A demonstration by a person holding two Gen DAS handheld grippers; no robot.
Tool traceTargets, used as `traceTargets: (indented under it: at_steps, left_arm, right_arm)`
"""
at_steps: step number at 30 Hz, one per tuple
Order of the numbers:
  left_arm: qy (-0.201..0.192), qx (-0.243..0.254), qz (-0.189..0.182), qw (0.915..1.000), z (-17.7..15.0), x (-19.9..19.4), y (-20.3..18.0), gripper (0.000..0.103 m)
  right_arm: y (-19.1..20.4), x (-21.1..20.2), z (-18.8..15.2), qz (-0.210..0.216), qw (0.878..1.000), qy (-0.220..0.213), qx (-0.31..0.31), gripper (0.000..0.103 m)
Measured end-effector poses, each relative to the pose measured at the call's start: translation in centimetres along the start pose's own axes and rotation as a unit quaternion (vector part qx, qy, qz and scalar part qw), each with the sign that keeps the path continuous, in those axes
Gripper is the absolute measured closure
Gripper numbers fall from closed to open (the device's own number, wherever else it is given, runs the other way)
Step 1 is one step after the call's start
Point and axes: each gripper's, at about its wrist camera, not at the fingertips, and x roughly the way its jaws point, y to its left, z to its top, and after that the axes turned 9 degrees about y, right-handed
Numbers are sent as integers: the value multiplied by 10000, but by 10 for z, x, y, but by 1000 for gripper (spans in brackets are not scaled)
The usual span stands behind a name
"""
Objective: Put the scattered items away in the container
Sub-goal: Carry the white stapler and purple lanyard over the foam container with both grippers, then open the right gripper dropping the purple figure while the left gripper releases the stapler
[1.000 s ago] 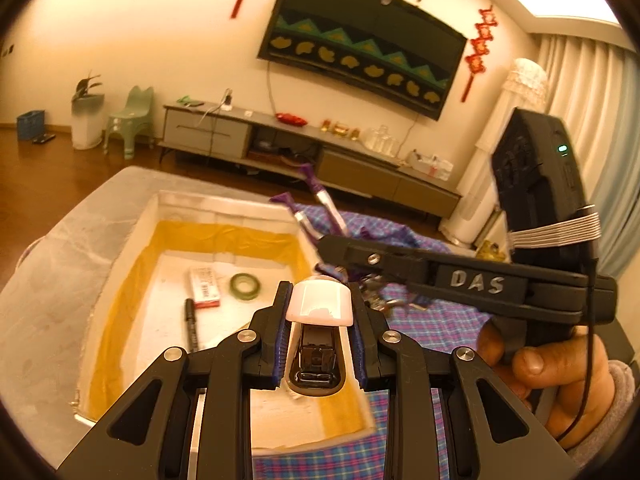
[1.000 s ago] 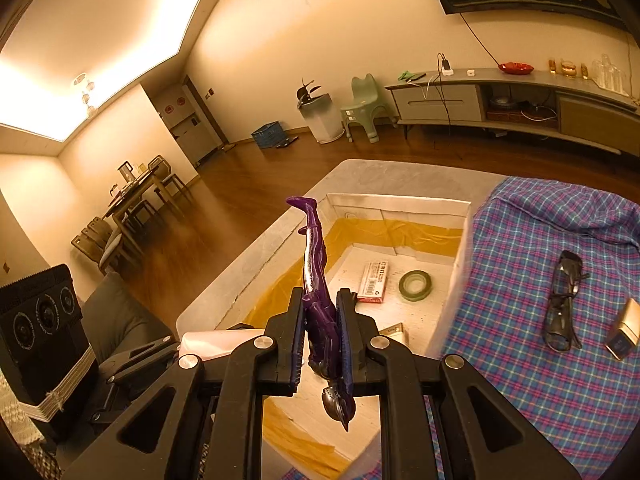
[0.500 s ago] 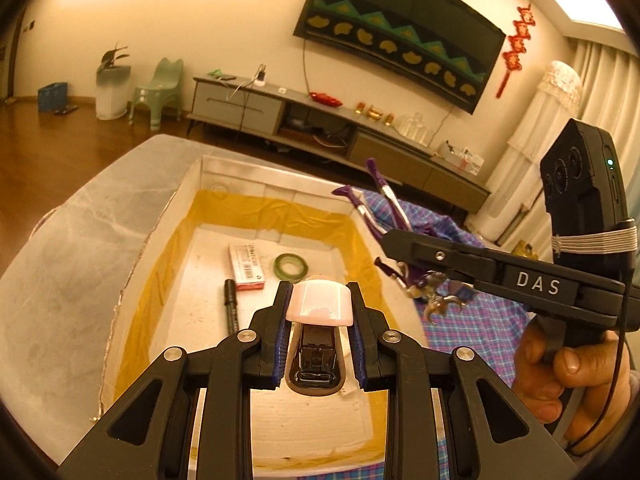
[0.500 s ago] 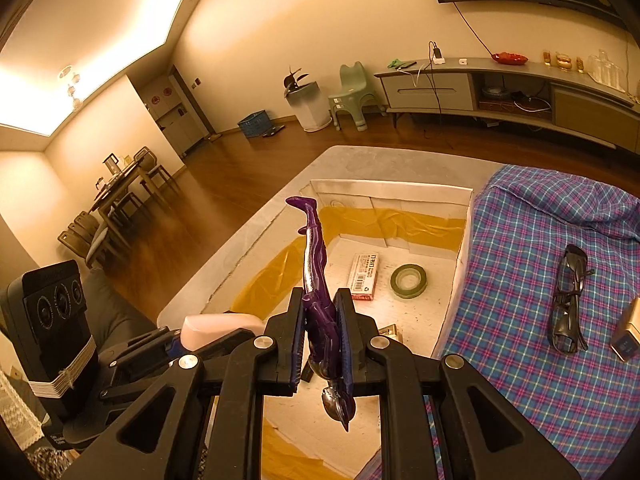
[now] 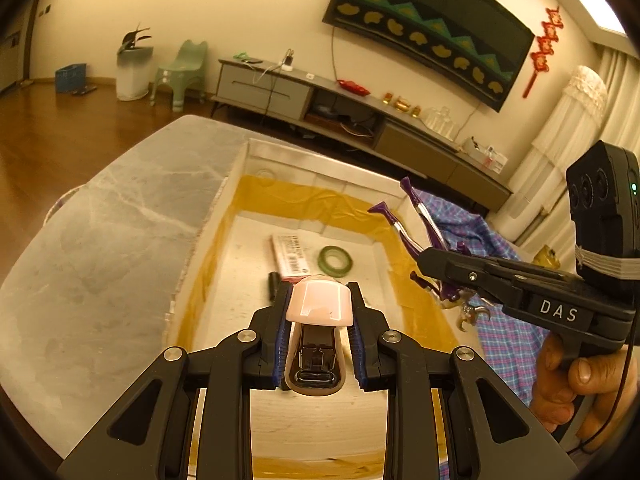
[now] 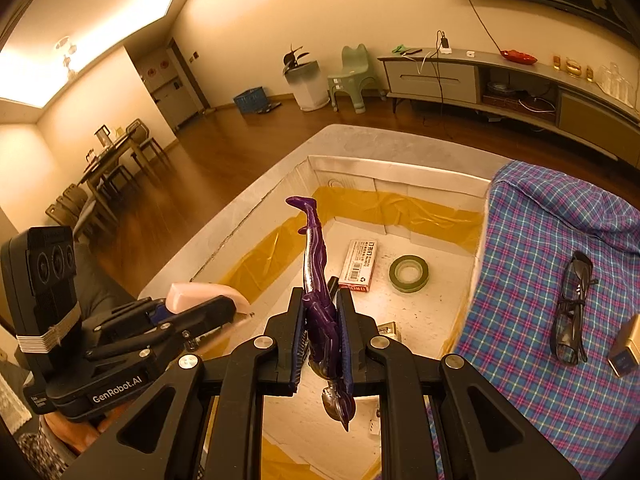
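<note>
Left hand-held gripper (image 5: 318,338) pinches a pink stapler (image 5: 319,308) over the near end of the white box (image 5: 280,152); right hand-held gripper (image 6: 322,332) is clamped on a purple figure (image 6: 316,276), legs forward, above the box's right side. Box floor holds a tape roll (image 6: 409,274), a card pack (image 6: 359,266) and a marker (image 5: 273,281). Glasses (image 6: 572,308) lie on the plaid cloth (image 6: 540,240) beside the box.

Glossy pink plastic stapler (image 5: 320,312), shiny purple plastic figurine (image 6: 320,300) with chrome-like head, woven plaid cloth (image 6: 560,280) — and a rough white foam box (image 5: 236,184), taped in glossy yellow.
</note>
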Motion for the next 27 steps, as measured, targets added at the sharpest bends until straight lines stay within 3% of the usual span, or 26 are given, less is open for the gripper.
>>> traceTargets:
  at_steps: [12, 27]
  left_arm:
    - [205, 211, 113, 9995, -7, 7, 12, 77]
    - [375, 375, 85, 9986, -19, 5, 16, 77]
  right_arm:
    - [6, 33, 31, 370, 9975, 479, 359, 87]
    - [-6, 97, 68, 908, 9782, 710, 1726, 87]
